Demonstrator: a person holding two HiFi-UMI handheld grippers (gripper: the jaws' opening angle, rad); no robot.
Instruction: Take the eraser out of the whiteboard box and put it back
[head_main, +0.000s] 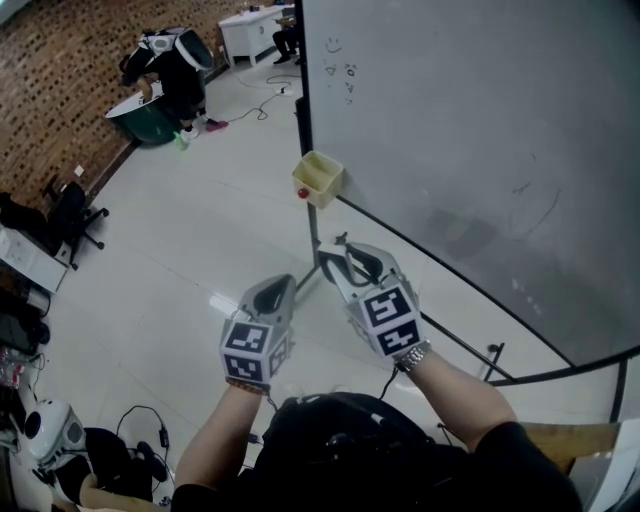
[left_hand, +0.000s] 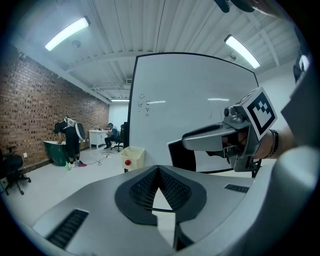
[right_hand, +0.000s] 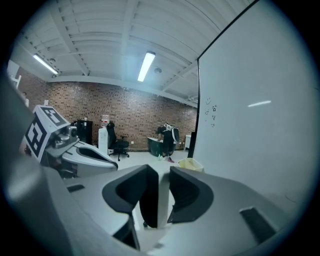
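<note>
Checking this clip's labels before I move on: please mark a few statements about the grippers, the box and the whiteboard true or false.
1. The left gripper has its jaws closed on nothing. True.
2. The right gripper holds an object. False: its jaws stand apart and empty.
3. A yellow box sits at the whiteboard edge. True.
4. The right gripper is inside the yellow box. False: both grippers are short of it.
5. The whiteboard is blank. False: small marks sit near its corner.
</note>
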